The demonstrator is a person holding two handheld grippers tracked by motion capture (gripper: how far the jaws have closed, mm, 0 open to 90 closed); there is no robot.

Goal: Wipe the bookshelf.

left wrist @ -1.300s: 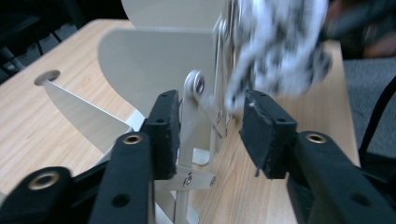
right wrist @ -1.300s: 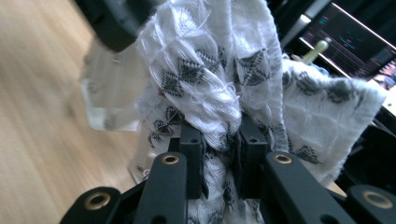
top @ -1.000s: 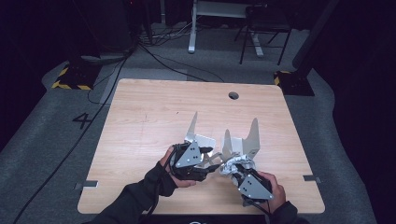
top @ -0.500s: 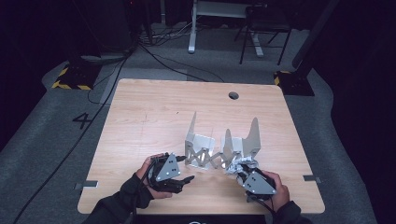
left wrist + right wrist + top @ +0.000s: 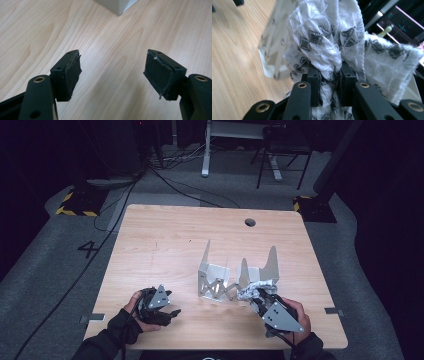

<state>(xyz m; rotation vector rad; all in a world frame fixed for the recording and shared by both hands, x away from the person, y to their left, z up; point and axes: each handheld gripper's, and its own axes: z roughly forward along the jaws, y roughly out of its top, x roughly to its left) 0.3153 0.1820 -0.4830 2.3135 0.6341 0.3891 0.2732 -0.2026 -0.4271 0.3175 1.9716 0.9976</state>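
A white knitted cloth with black diamond marks (image 5: 259, 287) (image 5: 329, 37) is bunched at the near right end of a folding metal rack (image 5: 215, 281) (image 5: 270, 45). My right gripper (image 5: 256, 296) (image 5: 329, 73) is shut on a thick fold of that cloth, just above the tabletop. My left gripper (image 5: 171, 312) (image 5: 112, 66) hovers low over bare wood at the near left, well apart from the rack, whose corner (image 5: 116, 5) shows ahead of it. Its jaws have just been opening and stand wide with nothing between them.
The wooden table (image 5: 160, 245) has a round cable hole (image 5: 250, 222) near its far edge. Beyond it, cables (image 5: 165, 180), a desk leg (image 5: 206, 167) and a chair base (image 5: 280, 165) stand on the grey floor.
My left hand has drawn away from the rack to the near left and sunk toward the table, its jaws spreading. My right hand has risen slightly with the cloth.
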